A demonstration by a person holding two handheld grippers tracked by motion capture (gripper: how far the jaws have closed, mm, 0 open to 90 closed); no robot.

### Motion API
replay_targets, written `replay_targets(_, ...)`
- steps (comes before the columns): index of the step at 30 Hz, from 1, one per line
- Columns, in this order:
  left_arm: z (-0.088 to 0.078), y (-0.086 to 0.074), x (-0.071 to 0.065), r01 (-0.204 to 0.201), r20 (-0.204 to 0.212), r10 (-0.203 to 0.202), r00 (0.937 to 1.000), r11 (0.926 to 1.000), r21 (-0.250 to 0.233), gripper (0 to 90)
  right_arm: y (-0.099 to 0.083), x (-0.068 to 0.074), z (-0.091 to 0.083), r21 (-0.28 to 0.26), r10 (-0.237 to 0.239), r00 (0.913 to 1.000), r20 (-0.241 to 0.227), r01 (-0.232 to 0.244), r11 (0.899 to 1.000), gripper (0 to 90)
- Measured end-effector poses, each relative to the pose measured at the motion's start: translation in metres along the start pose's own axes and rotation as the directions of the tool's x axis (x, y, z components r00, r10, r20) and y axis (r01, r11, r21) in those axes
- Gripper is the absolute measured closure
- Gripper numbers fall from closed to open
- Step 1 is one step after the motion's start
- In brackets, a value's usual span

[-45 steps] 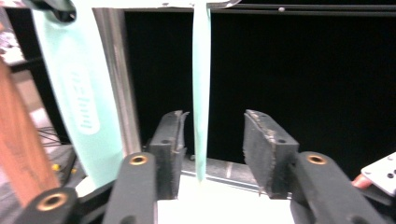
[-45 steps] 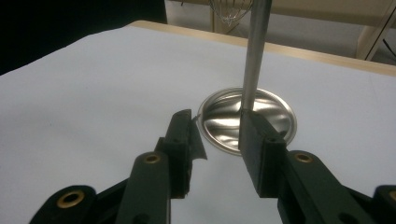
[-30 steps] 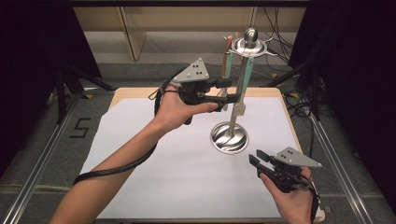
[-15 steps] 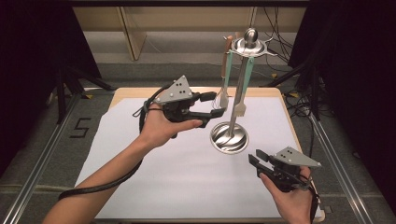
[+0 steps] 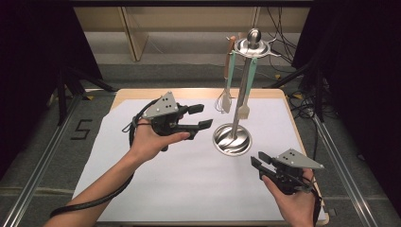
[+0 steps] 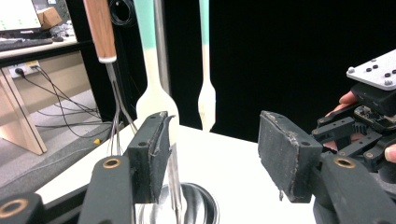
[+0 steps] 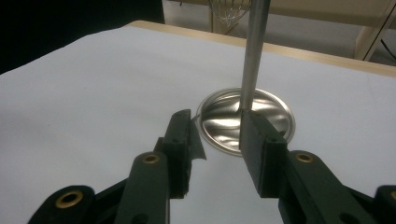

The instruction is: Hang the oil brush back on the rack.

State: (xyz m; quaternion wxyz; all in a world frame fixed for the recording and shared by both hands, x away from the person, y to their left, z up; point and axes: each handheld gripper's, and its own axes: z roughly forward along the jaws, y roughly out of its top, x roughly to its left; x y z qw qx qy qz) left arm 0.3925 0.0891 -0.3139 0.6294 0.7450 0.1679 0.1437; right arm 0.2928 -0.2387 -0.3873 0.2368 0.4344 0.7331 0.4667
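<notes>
Right gripper (image 5: 261,165) low at near desk edge, fingers spread, empty, white paper sheet (image 5: 189,179) over wooden desk (image 5: 198,92), shiny steel utensil stand (image 5: 233,138) just beyond those fingers, left gripper (image 5: 202,117) raised, fingers spread, empty, stand's hanging utensils ahead, grey floor and dark curtains behind.

Left tongs (image 5: 198,117) farther back from stand (image 5: 243,94).

Black grippers (image 5: 195,117), grey plates, brass rivets, bare forearms.
</notes>
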Motion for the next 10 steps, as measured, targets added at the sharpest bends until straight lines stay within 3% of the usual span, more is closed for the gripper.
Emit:
replay_targets(1, -0.001, -0.002, 0.000, 0.006, -0.002, -0.006, 1.0000, 1.0000, -0.003, 42.9, -0.001, 0.004, 0.001, 0.000, 0.047, 0.9988, -0.015, -0.047, 0.999, 64.8)
replay_targets(7, -0.006, -0.013, -0.001, 0.026, -0.014, -0.026, 0.9996, 0.9996, -0.003, 42.9, 0.000, 0.001, 0.001, 0.004, 0.031, 0.9993, -0.020, -0.031, 1.000, 63.4)
replay_targets(8, -0.007, -0.015, 0.000, 0.011, -0.010, -0.011, 0.9999, 0.9999, 0.008, 42.9, -0.001, 0.001, 0.000, 0.003, 0.025, 0.9997, -0.007, -0.025, 1.000, 62.9)
replay_targets(10, -0.006, -0.020, -0.001, 0.032, -0.017, -0.032, 0.9993, 0.9995, 0.001, 42.9, -0.002, -0.002, 0.002, -0.019, 0.017, 0.9998, -0.012, -0.017, 1.000, 62.3)
